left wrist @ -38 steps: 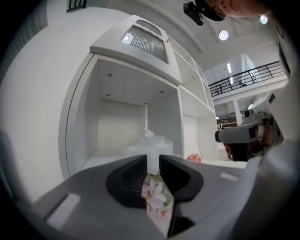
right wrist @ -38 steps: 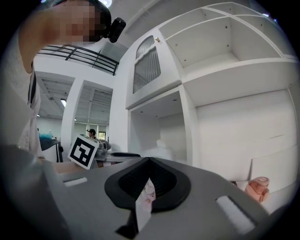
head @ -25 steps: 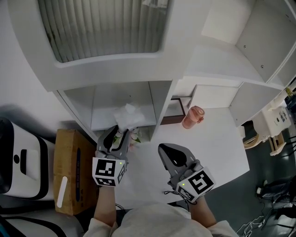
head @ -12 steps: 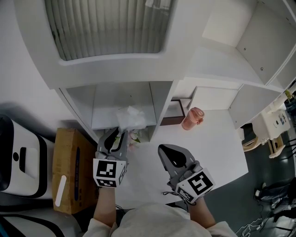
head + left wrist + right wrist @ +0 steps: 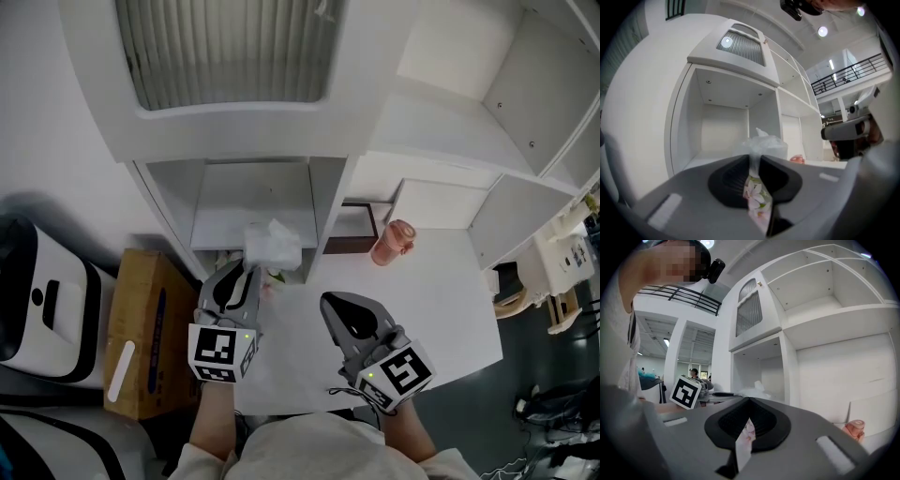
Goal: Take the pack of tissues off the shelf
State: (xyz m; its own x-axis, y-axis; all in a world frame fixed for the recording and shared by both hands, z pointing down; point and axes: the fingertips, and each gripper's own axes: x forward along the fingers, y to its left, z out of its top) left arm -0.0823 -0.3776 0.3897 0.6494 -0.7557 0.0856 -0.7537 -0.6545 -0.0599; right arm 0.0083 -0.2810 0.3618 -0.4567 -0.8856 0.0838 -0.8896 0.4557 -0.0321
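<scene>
The pack of tissues (image 5: 272, 246) is a crinkled clear plastic pack with a flower print, lying at the front edge of the low shelf compartment (image 5: 253, 197). My left gripper (image 5: 246, 274) reaches to its near end. In the left gripper view the jaws are closing and pinch the flowered end of the pack (image 5: 757, 194) at the left gripper (image 5: 754, 161). My right gripper (image 5: 330, 302) hovers over the white table (image 5: 431, 300), apart from the pack, its jaws together. The right gripper (image 5: 749, 401) shows a thin flowered strip in its slit, and the pack (image 5: 754, 389) lies beyond.
A pink lidded cup (image 5: 392, 240) stands on the table by the shelf's right side. A cardboard box (image 5: 141, 333) and a white appliance (image 5: 37, 300) sit on the floor at the left. A dark tray (image 5: 352, 225) fills the neighbouring compartment.
The left gripper's jaws have drawn together around the pack's near end. The right gripper has stayed where it was.
</scene>
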